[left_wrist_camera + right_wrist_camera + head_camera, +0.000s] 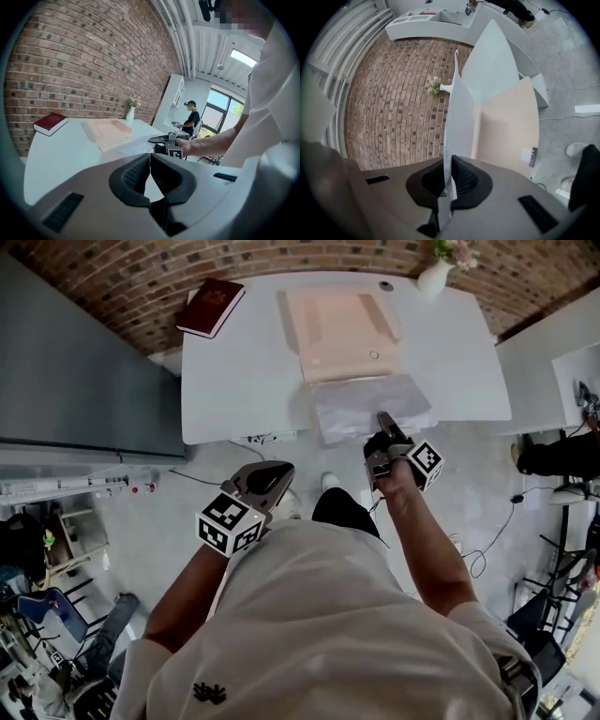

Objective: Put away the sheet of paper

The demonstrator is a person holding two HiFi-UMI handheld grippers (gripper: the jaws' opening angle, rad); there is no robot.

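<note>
Step in hand, grasp: right hand-held gripper clamped on near edge of sheet of paper overhanging worktop; left hand-held gripper closed, empty, near-left; next probably needs sliding sheet flat into peach folder.

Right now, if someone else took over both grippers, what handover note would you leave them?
Left gripper: shut, empty, held off the white table's near edge.
Right gripper: shut on the near edge of the sheet of paper.
Sheet: partly on the table, overhanging its near edge, just in front of the pink folder.
Done: sheet gripped.
Left: put it away, probably into the folder. I cannot tell whether its far edge is inside yet.
</note>
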